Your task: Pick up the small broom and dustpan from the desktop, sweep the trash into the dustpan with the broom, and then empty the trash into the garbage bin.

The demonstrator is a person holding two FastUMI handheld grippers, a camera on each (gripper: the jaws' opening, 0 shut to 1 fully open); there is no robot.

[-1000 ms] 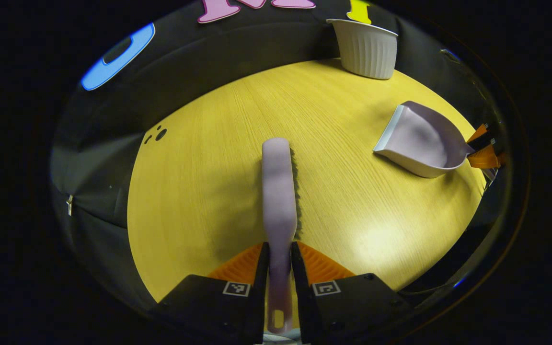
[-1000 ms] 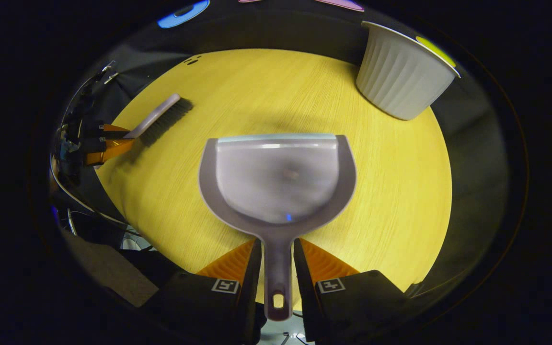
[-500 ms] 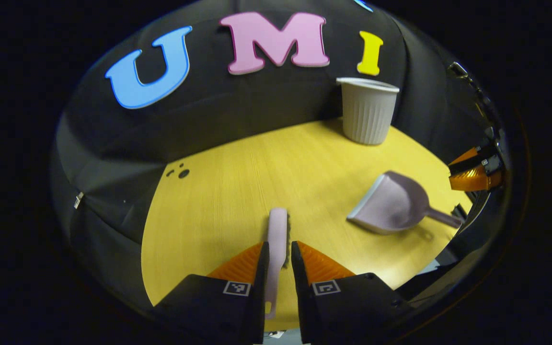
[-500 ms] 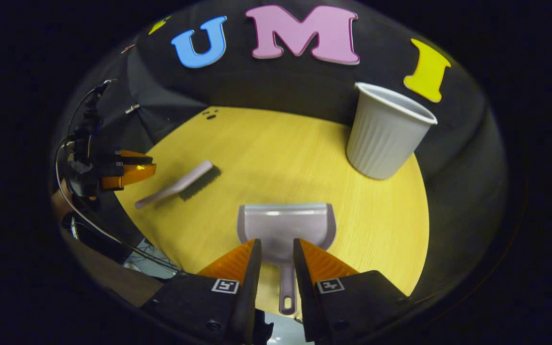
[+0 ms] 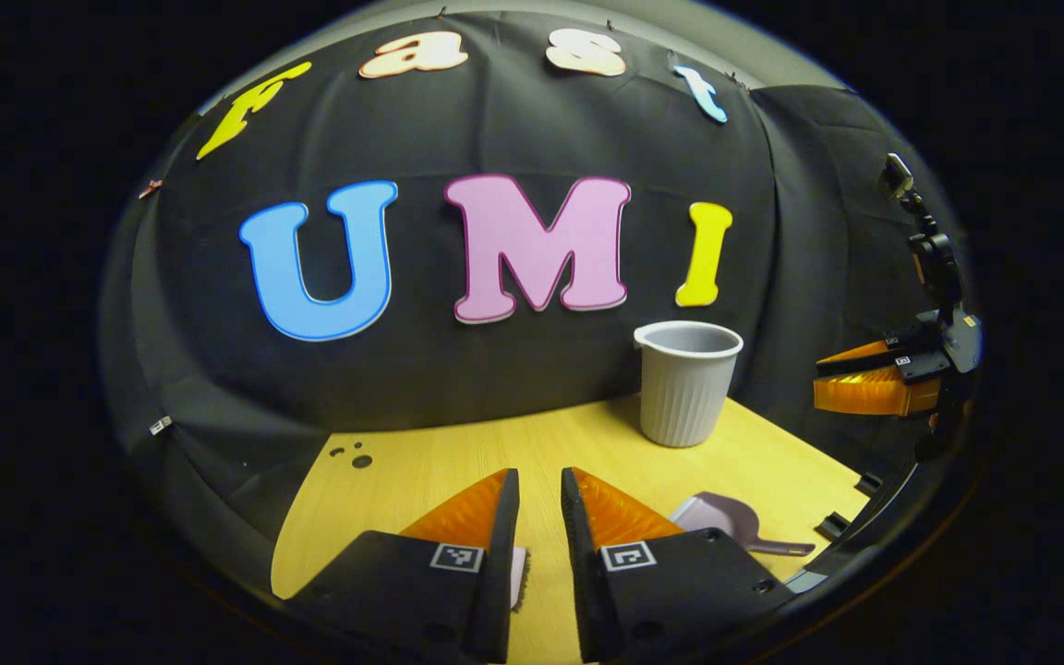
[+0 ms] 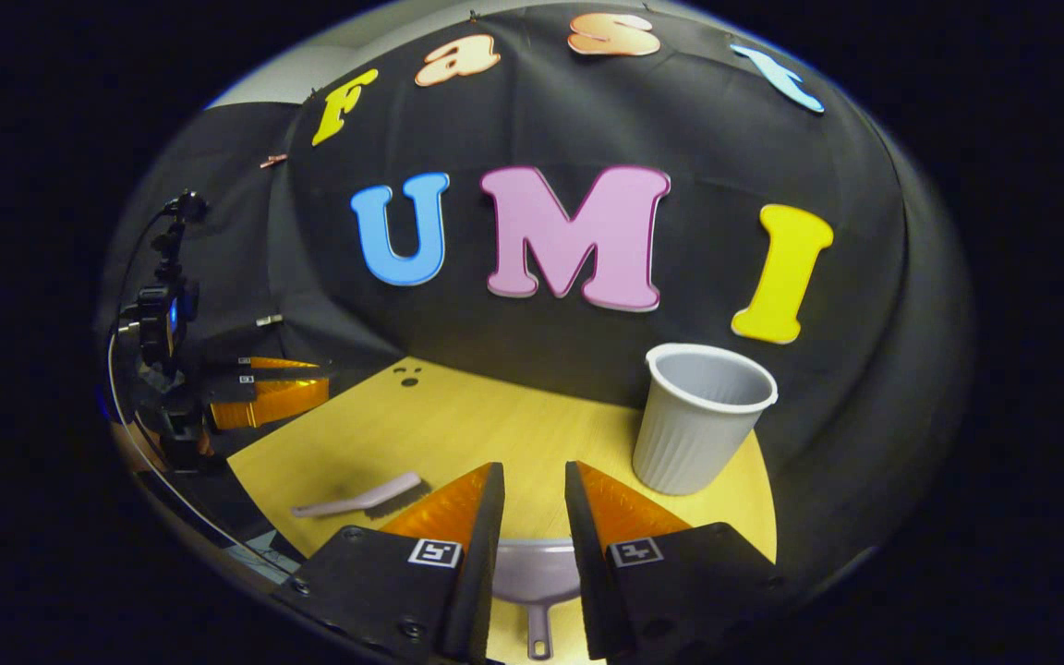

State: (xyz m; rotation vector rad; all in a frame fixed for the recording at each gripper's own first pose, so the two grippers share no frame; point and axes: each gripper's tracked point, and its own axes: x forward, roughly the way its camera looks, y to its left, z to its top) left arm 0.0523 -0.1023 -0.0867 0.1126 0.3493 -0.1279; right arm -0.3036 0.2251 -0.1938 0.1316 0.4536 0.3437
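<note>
Yellow worktop carries broom and dustpan, both lying free. I hold left hand-held gripper and right hand-held gripper raised, fingers slightly apart, empty. Garbage bin stands behind, presumably for tipping.

Bare stretch of yellow wood-grain tabletop open between small pale lilac broom and ribbed grey plastic bin; bin upright near black cloth wall; lilac dustpan flat near front edge, apart from bin.
</note>
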